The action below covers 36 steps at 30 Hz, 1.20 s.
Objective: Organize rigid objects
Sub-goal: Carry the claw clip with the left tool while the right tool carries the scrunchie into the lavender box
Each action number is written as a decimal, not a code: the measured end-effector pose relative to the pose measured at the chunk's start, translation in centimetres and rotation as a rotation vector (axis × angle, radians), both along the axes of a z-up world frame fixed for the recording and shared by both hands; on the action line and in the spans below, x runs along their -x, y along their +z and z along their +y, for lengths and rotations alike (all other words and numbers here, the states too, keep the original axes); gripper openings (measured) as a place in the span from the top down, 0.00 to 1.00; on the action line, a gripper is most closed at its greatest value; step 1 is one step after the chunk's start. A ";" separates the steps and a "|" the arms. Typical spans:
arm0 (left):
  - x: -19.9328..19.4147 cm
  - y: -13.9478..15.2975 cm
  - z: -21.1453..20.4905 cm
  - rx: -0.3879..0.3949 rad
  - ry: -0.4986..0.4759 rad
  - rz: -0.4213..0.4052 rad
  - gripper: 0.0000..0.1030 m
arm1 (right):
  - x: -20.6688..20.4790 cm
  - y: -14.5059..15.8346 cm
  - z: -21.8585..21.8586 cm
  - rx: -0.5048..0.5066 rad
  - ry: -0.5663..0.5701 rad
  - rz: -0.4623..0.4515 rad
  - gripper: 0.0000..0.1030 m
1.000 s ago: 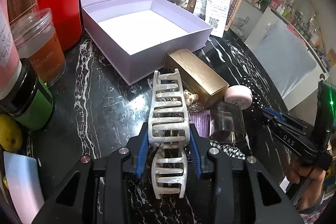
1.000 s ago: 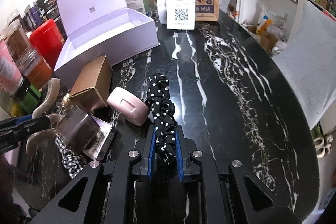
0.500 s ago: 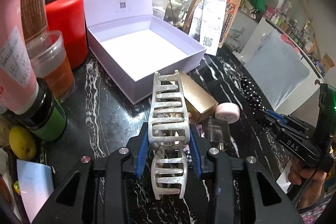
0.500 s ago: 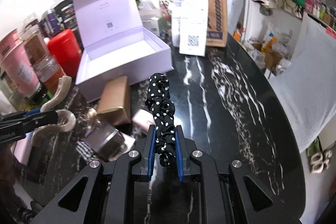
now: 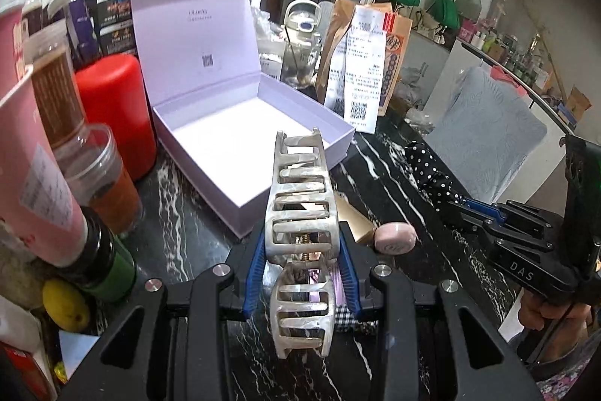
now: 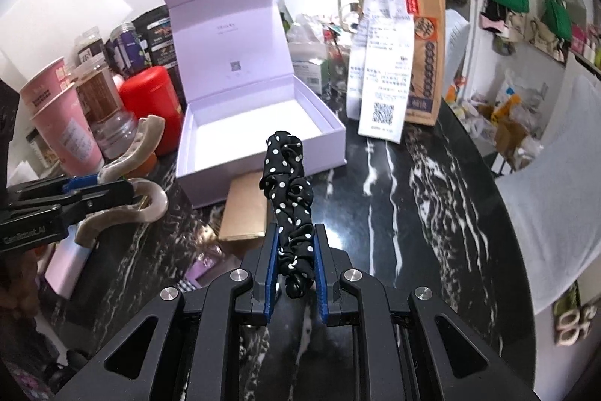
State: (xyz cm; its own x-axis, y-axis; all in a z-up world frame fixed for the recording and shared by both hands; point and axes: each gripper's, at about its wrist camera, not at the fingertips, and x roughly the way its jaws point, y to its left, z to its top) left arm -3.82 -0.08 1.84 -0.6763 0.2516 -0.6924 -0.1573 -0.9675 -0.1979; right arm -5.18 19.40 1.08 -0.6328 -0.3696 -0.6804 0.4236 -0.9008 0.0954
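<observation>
My left gripper (image 5: 300, 273) is shut on a marbled cream hair claw clip (image 5: 298, 213), held in the air before the open lilac box (image 5: 210, 153). My right gripper (image 6: 295, 250) is shut on a black polka-dot scrunchie (image 6: 289, 183), also lifted, in front of the same lilac box (image 6: 225, 153). The clip (image 6: 127, 186) and the left gripper (image 6: 67, 198) show at the left of the right wrist view. Below on the black marble table lie a gold box (image 6: 246, 209) and a pink round case (image 5: 396, 237).
A red canister (image 5: 112, 115), pink cups (image 5: 30, 153), a clear tumbler (image 5: 101, 183), jars and a lemon (image 5: 65, 305) crowd the table's left. A paper bag with receipts (image 6: 390, 70) stands behind the box. A checked scrunchie (image 5: 351, 320) lies under the left gripper.
Both grippers have risen with the clip and the scrunchie still held; the table objects now sit lower and smaller, and more of the box lid and room shows.
</observation>
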 end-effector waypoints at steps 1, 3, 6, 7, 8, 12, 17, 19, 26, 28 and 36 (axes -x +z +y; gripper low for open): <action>0.2 0.2 0.0 0.001 -0.001 0.007 0.66 | 0.1 0.3 -0.1 -0.003 0.003 0.009 0.84; 0.5 0.8 0.0 0.013 -0.003 0.025 0.66 | 0.3 0.9 -0.2 -0.010 0.007 0.030 0.84; 0.9 1.5 0.0 0.026 -0.001 0.047 0.66 | 0.7 1.9 -0.3 -0.012 0.022 0.054 0.84; 1.1 1.8 0.0 0.028 -0.001 0.056 0.66 | 0.9 2.2 -0.4 -0.011 0.028 0.060 0.84; 1.2 2.0 0.0 0.031 -0.002 0.060 0.66 | 1.0 2.4 -0.5 -0.010 0.033 0.066 0.84; 2.2 2.9 0.3 0.049 -0.005 0.091 0.66 | 1.7 3.5 -0.9 -0.003 0.064 0.088 0.84; 3.4 3.4 0.6 0.058 -0.006 0.097 0.66 | 2.7 4.6 -1.7 0.005 0.104 0.106 0.84; 4.1 3.5 0.6 0.053 -0.009 0.094 0.66 | 3.1 4.9 -2.1 0.007 0.118 0.111 0.84; 6.1 3.7 0.4 0.064 -0.002 0.101 0.66 | 5.0 5.7 -3.4 0.003 0.157 0.129 0.84; 6.8 3.8 0.2 0.063 0.009 0.107 0.66 | 5.5 5.9 -3.8 -0.002 0.168 0.140 0.84; 10.0 4.2 -0.8 0.064 0.035 0.124 0.66 | 8.4 6.3 -5.3 0.002 0.191 0.148 0.84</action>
State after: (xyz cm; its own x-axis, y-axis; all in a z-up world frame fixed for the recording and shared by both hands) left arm -13.82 -0.88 6.07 -0.7654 0.1842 -0.6167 -0.1426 -0.9829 -0.1167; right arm -13.63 14.07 7.38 -0.6440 -0.4935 -0.5846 0.5959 -0.8028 0.0213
